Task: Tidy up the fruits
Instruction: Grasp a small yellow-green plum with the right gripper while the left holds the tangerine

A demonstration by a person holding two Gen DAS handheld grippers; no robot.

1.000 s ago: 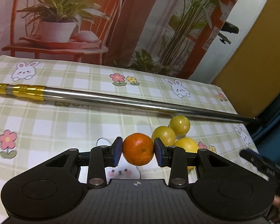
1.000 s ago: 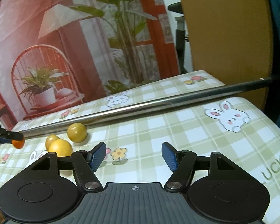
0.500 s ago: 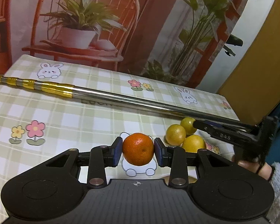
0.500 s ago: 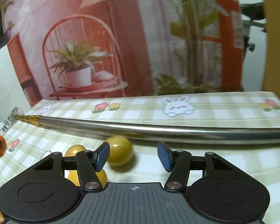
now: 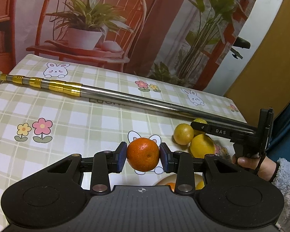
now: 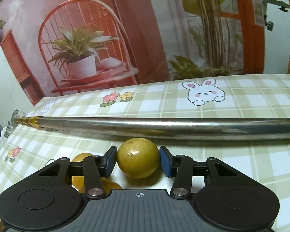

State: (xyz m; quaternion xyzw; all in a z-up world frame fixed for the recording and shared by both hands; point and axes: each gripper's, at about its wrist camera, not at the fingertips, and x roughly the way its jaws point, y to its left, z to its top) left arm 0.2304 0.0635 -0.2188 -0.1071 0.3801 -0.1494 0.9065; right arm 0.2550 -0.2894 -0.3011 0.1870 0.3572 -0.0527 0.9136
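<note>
My left gripper (image 5: 143, 156) is shut on an orange mandarin (image 5: 143, 157) and holds it above the checked tablecloth. Below it the rim of a pale plate (image 5: 165, 179) with orange fruit peeks out. To the right lie three yellow fruits (image 5: 183, 133). My right gripper (image 6: 138, 162) sits low on the table with its jaws around the far yellow-green fruit (image 6: 138, 160), pads close to its sides; contact is unclear. Two more yellow fruits (image 6: 81, 157) lie to its left. The right gripper also shows in the left wrist view (image 5: 230, 131).
A long steel telescopic pole (image 5: 137, 100) with gold bands lies across the table behind the fruit; it also shows in the right wrist view (image 6: 164, 125). A printed backdrop stands at the far table edge. The table's right edge is near the fruits.
The right gripper swung left and came down around the far yellow-green fruit, jaws narrowing. The left gripper moved back and left with the mandarin still held.
</note>
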